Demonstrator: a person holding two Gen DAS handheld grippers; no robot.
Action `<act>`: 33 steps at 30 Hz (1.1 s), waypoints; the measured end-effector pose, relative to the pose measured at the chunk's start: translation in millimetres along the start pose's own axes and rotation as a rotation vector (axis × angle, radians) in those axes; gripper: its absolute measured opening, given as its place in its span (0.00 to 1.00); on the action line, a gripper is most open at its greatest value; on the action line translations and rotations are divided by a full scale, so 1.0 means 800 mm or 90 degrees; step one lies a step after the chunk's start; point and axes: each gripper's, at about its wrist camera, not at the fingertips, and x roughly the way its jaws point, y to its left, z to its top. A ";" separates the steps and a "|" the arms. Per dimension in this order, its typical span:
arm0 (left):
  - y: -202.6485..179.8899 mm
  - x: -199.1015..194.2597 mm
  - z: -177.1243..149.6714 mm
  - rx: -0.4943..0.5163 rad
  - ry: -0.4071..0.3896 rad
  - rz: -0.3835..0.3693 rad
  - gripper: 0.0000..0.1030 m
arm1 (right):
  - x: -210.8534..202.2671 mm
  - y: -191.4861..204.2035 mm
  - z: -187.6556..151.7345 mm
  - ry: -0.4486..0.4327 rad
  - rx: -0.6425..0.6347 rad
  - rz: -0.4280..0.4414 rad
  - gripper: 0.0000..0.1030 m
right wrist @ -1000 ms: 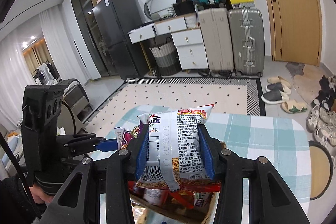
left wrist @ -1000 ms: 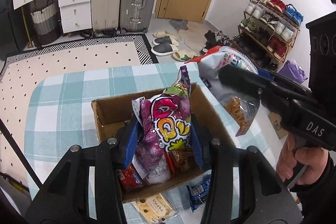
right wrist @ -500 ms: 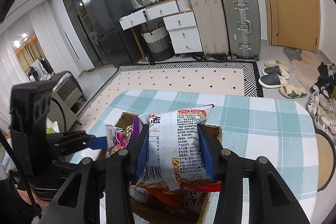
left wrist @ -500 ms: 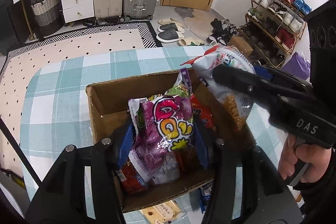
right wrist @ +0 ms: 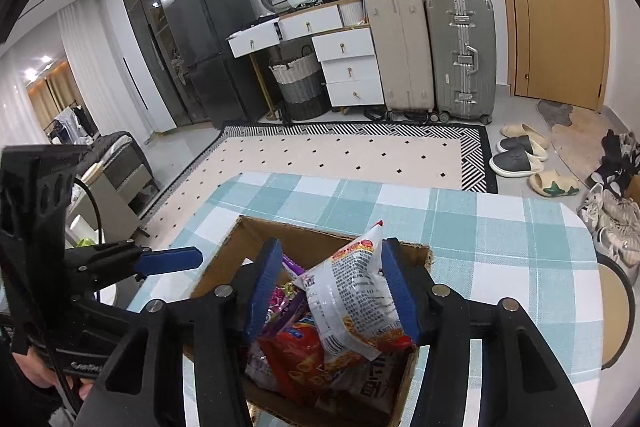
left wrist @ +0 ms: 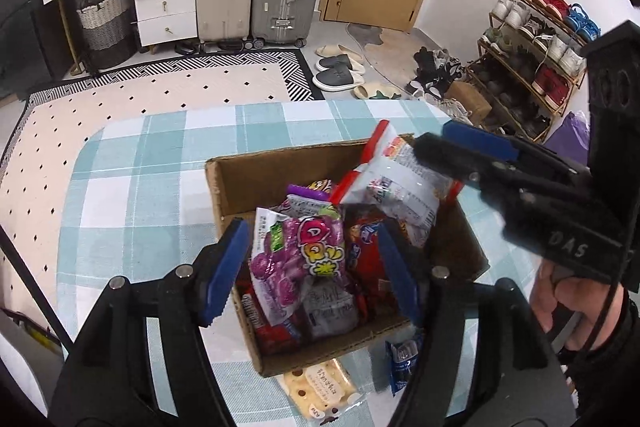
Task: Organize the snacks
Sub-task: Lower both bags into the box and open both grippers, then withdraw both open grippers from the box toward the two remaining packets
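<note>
both grippers over the cardboard box [left wrist: 224, 187]

left gripper [left wrist: 310, 263] released, jaws just opening around purple bag [left wrist: 296, 259]; right gripper [right wrist: 332, 291] seemingly loosened, opening around white bag [right wrist: 352, 291].

Both wrist cameras looked steeply down, close over the cardboard box [left wrist: 240, 183] on the worktop [right wrist: 500, 227] — shared view — from opposite sides.

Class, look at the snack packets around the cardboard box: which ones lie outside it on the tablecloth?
Two: the pale cracker packet and the small blue packet, both on the tablecloth by the cardboard box. All other packets sit inside.
</note>
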 end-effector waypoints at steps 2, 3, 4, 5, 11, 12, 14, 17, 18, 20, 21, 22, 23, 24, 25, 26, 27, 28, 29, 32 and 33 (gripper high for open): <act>0.003 -0.005 -0.004 -0.004 0.002 0.000 0.62 | -0.008 0.003 0.000 -0.004 -0.004 -0.002 0.52; 0.002 -0.009 -0.005 -0.006 0.000 0.001 0.62 | -0.014 0.005 -0.001 -0.007 -0.007 -0.001 0.52; 0.002 -0.013 -0.007 -0.008 -0.003 0.002 0.62 | -0.019 0.006 -0.001 -0.009 -0.008 0.001 0.52; 0.002 -0.018 -0.011 -0.008 -0.005 0.003 0.62 | -0.025 0.008 -0.001 -0.012 -0.010 0.004 0.52; -0.006 -0.055 -0.034 -0.007 -0.028 0.012 0.62 | -0.079 0.020 -0.004 -0.047 -0.024 0.003 0.52; -0.009 -0.063 -0.037 -0.004 -0.036 0.016 0.62 | -0.091 0.024 -0.006 -0.056 -0.029 0.004 0.52; -0.014 -0.080 -0.046 0.003 -0.053 0.027 0.63 | -0.113 0.030 -0.012 -0.070 -0.038 0.009 0.57; -0.023 -0.112 -0.064 0.001 -0.092 0.043 0.73 | -0.150 0.044 -0.028 -0.103 -0.052 0.014 0.64; -0.025 -0.120 -0.068 0.001 -0.104 0.045 0.75 | -0.162 0.048 -0.035 -0.114 -0.056 0.015 0.67; -0.034 -0.141 -0.079 0.007 -0.131 0.057 0.76 | -0.183 0.058 -0.050 -0.128 -0.065 0.017 0.71; -0.040 -0.152 -0.086 0.012 -0.145 0.064 0.76 | -0.193 0.062 -0.058 -0.135 -0.071 0.020 0.74; -0.045 -0.161 -0.092 0.017 -0.157 0.066 0.77 | -0.203 0.067 -0.067 -0.140 -0.076 0.022 0.77; -0.050 -0.171 -0.098 0.022 -0.170 0.071 0.77 | -0.211 0.071 -0.076 -0.144 -0.078 0.025 0.79; -0.056 -0.181 -0.106 0.026 -0.183 0.075 0.78 | -0.220 0.075 -0.085 -0.151 -0.076 0.030 0.85; -0.061 -0.190 -0.112 0.030 -0.195 0.077 0.79 | -0.229 0.078 -0.093 -0.157 -0.070 0.035 0.88; -0.066 -0.197 -0.118 0.032 -0.203 0.081 0.80 | -0.236 0.081 -0.102 -0.162 -0.065 0.042 0.88; -0.071 -0.205 -0.125 0.036 -0.212 0.086 0.80 | -0.243 0.084 -0.110 -0.166 -0.062 0.048 0.88; -0.077 -0.214 -0.133 0.040 -0.222 0.092 0.81 | -0.250 0.088 -0.119 -0.170 -0.060 0.050 0.88; -0.083 -0.220 -0.136 0.045 -0.229 0.097 0.81 | -0.256 0.090 -0.126 -0.174 -0.059 0.049 0.89; -0.098 -0.242 -0.156 0.064 -0.253 0.120 0.84 | -0.274 0.098 -0.148 -0.189 -0.054 0.045 0.93; -0.102 -0.250 -0.163 0.068 -0.261 0.122 0.84 | -0.278 0.100 -0.154 -0.193 -0.051 0.045 0.96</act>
